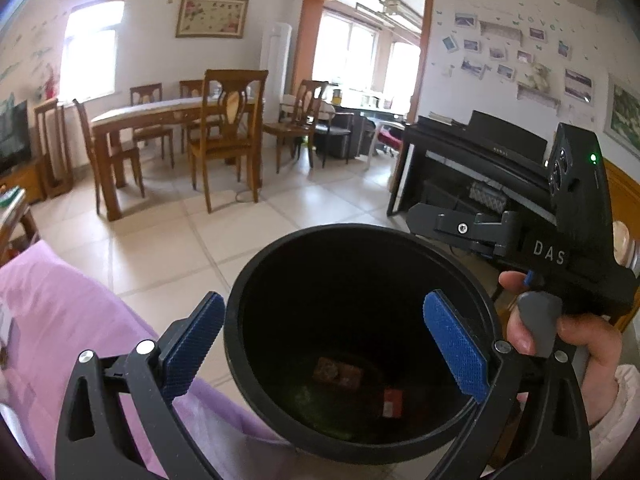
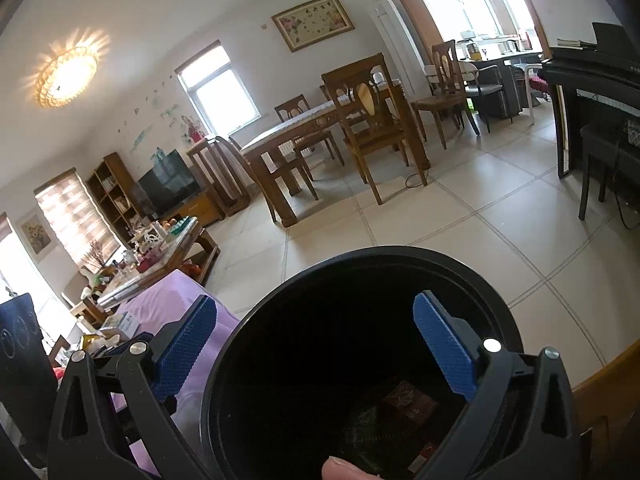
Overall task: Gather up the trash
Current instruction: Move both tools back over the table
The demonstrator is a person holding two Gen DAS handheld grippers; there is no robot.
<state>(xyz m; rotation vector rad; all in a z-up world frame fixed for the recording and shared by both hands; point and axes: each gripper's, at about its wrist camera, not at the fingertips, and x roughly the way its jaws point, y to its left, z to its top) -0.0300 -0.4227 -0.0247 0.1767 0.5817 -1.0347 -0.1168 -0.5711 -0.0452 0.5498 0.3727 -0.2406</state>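
Note:
A round black trash bin (image 1: 248,280) stands open right below me, its rim filling the lower middle of both views. At its bottom lie a brown wrapper (image 1: 338,372), a red scrap (image 1: 392,402) and something green (image 1: 316,404). My left gripper (image 1: 325,300) hangs open over the bin's mouth, blue pads wide apart, nothing between them. My right gripper (image 2: 316,302) is also open above the same bin (image 2: 280,292), and the brown wrapper (image 2: 408,400) shows below it. A hand (image 1: 560,340) holds the right gripper's black body (image 1: 576,216) at the right of the left wrist view.
Purple cloth (image 1: 60,300) covers the seat left of the bin. A cluttered coffee table (image 2: 168,248) stands further left. Across the tiled floor (image 1: 168,248) are a wooden dining table (image 1: 160,114) with chairs and a black piano (image 1: 480,148) on the right.

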